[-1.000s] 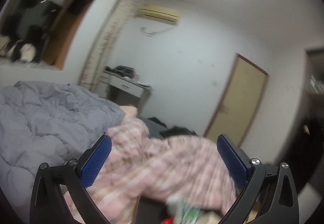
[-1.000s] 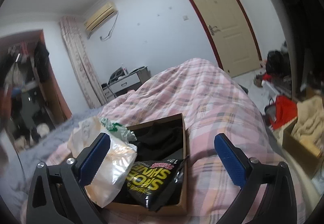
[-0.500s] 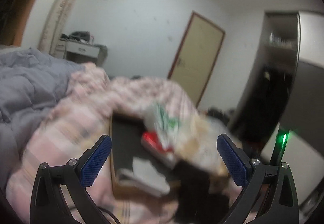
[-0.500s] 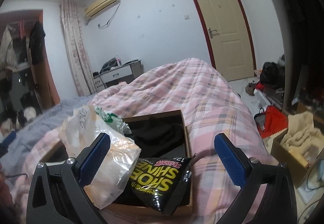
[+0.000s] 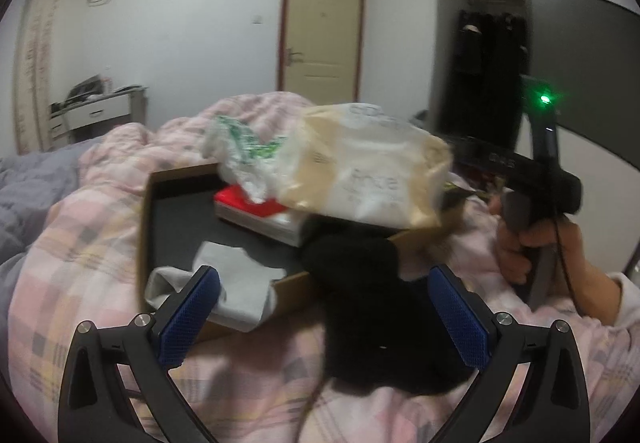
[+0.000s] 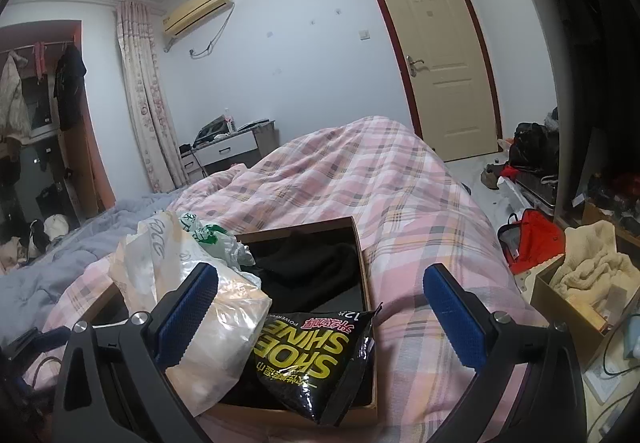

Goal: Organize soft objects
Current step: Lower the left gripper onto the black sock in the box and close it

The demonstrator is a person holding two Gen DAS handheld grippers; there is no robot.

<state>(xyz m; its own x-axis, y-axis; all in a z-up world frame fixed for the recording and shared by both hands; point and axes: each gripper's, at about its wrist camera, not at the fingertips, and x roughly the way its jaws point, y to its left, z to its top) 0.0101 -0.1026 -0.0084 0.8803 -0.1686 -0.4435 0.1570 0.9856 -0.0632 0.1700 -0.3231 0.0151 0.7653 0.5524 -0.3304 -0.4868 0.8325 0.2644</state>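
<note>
Approaching seems the step in hand: the left gripper [image 5: 324,319] hovers wide open and empty over a black garment [image 5: 372,307] draped from the cardboard box [image 5: 146,211] onto the plaid quilt [image 5: 72,263]. The right gripper [image 6: 320,315], likewise spread and empty, faces the box. Next, lower and close on the garment.

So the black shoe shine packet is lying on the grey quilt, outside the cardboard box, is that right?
Not quite. In the right wrist view the black shoe shine packet rests in the cardboard box, leaning over its near corner, on the pink plaid quilt. The grey quilt lies off to the left.
</note>
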